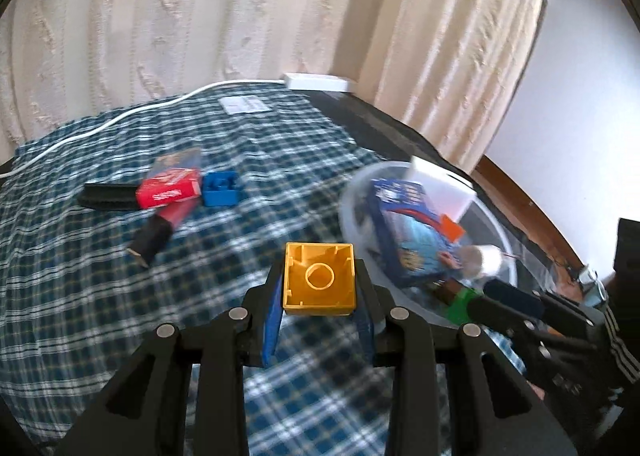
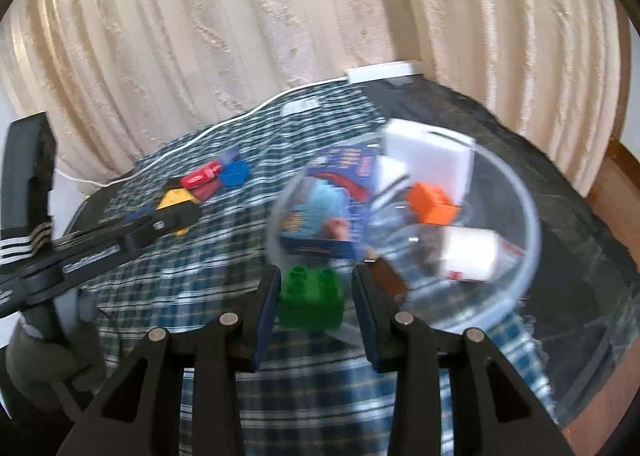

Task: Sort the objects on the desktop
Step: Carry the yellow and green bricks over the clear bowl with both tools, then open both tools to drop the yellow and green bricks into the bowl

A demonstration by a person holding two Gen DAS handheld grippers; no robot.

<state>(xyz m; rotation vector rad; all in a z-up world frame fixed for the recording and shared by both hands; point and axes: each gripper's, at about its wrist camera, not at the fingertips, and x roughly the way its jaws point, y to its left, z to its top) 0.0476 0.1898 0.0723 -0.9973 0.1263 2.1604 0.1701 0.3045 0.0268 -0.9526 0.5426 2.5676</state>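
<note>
Your left gripper (image 1: pixel 320 296) is black with blue pads and holds a yellow brick (image 1: pixel 319 280); your right gripper (image 2: pixel 314 296), the same black and blue, has a green brick (image 2: pixel 312 298) between its fingers. The cloth (image 1: pixel 100 276) under them is a blue, white and dark check. The bowl (image 2: pixel 516 280) is clear, and in it you see an orange brick (image 2: pixel 432 203), a white block (image 2: pixel 432 153) and a blue box (image 2: pixel 328 211) (its printing too blurred to read). Out on the cloth lie a blue brick (image 1: pixel 221 189) and a red box (image 1: pixel 170 187). The curtain (image 1: pixel 200 15) is cream.
</note>
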